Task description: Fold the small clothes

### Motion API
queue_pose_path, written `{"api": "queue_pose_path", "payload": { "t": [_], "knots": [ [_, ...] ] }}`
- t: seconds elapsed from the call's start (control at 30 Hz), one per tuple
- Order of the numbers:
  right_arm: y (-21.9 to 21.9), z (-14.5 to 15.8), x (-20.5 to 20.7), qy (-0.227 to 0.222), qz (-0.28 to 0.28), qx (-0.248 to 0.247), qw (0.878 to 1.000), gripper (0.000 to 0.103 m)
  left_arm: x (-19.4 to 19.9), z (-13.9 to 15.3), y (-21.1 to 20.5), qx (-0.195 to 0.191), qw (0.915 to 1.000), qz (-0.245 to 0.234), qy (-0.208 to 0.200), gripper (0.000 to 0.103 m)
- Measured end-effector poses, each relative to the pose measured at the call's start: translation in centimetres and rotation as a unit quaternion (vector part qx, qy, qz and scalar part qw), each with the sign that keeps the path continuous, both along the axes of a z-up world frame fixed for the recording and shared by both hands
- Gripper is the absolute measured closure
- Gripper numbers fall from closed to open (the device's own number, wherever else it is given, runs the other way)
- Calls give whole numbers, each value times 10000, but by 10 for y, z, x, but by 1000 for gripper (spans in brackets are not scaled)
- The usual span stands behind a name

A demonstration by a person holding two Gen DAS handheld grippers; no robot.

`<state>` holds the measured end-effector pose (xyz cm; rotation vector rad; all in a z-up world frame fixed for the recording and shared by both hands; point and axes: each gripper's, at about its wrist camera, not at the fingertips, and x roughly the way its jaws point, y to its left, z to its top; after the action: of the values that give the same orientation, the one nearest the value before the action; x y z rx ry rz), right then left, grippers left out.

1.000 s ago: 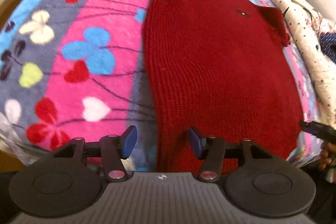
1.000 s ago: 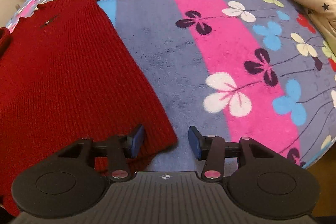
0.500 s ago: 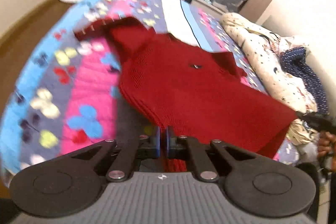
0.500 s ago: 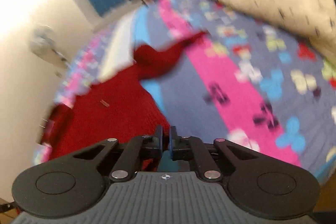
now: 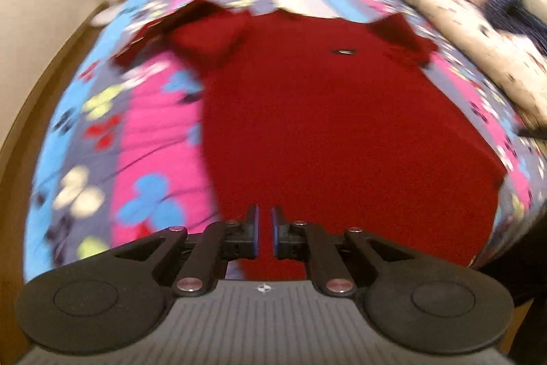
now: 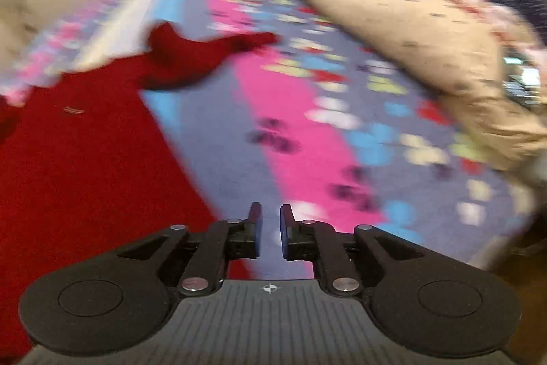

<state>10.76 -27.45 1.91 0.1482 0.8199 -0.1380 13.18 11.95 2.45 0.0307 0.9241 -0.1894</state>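
A red knitted sweater (image 5: pixel 328 112) lies spread across the flower-printed blanket (image 5: pixel 150 132) that covers the bed, its hem toward the near edge and its collar toward the far end, with one sleeve (image 5: pixel 191 33) bunched out toward the bed's left side and the other sleeve (image 6: pixel 218 53) reaching out over the blanket on the right. The left gripper (image 5: pixel 265 233) sits low at the near edge with its jaws drawn close, a narrow slit between the blue pads and red knit showing in that slit, so it reads as pinching the hem near the sweater's left bottom corner, though blur keeps that from being certain. The right gripper (image 6: pixel 270 235) has its jaws nearly together too, but only blanket shows between them and the sweater's right edge lies just to its left (whether any fabric is caught there I cannot tell). The knit looks thick, soft and limp, light enough to lift from two points yet likely to sag and stretch under its own weight, and the fleecy blanket will probably drag at it. My judgement is that the best hold is on the ribbed hem corners or the shoulder seams, where the fabric is doubled and less prone to slipping out. A cream star-print duvet (image 6: pixel 410 33) is heaped along the bed's right side, well apart from the sweater
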Motion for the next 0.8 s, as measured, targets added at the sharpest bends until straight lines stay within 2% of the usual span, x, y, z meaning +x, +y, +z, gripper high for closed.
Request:
{"api": "queue_pose_path", "payload": {
  "t": [0.03, 0.07, 0.1, 0.13, 0.17, 0.2, 0.23, 0.3, 0.37, 0.4, 0.43, 0.47, 0.53, 0.63, 0.77, 0.8],
  "knots": [
    [9, -4, 5, -80, 393, 203, 9990, 70, 5, -6, -8, -109, 9998, -168, 20, 95],
    [17, -11, 11, -82, 706, 310, 9970, 68, 11, -16, -14, -319, 9988, -345, 96, 94],
    [27, -19, 18, 50, 984, 313, 9946, 68, 16, -29, -18, -516, 9972, -494, 226, 89],
    [35, -27, 23, 266, 1187, 246, 9923, 68, 21, -43, -23, -578, 9952, -627, 470, 77],
    [40, -42, 31, 642, 1279, 77, 9897, 68, 28, -65, -25, -376, 9939, -665, 793, 72],
    [40, -59, 38, 1128, 1148, -177, 9868, 68, 31, -85, -28, 100, 9917, -564, 1153, 71],
    [34, -74, 40, 1430, 885, -305, 9853, 63, 28, -95, -28, 379, 9906, -516, 1210, 71],
    [26, -67, 37, 1297, 687, 27, 9892, 63, 22, -82, -28, 197, 9941, -506, 940, 71],
    [27, -51, 31, 819, 855, 24, 9930, 64, 16, -71, -26, -57, 9968, -594, 524, 67],
    [31, -51, 31, 836, 944, -112, 9920, 64, 19, -78, -27, -26, 9958, -572, 713, 63],
    [33, -60, 35, 1098, 982, -264, 9887, 63, 24, -92, -30, 231, 9929, -513, 1045, 63],
    [33, -70, 37, 1340, 949, -310, 9859, 63, 25, -100, -33, 424, 9917, -554, 1084, 62],
    [39, -68, 32, 1217, 904, -299, 9880, 61, 24, -86, -39, 420, 9937, -571, 864, 62],
    [44, -42, 25, 588, 1097, -114, 9922, 63, 21, -61, -36, 16, 9987, -440, 239, 57],
    [48, -23, 22, 6, 1235, -110, 9923, 63, 27, -34, -24, 4, 9988, 219, -445, 54],
    [50, -15, 20, -192, 1224, -146, 9922, 63, 28, -28, -18, -50, 9973, 403, -614, 47]
  ]
}}
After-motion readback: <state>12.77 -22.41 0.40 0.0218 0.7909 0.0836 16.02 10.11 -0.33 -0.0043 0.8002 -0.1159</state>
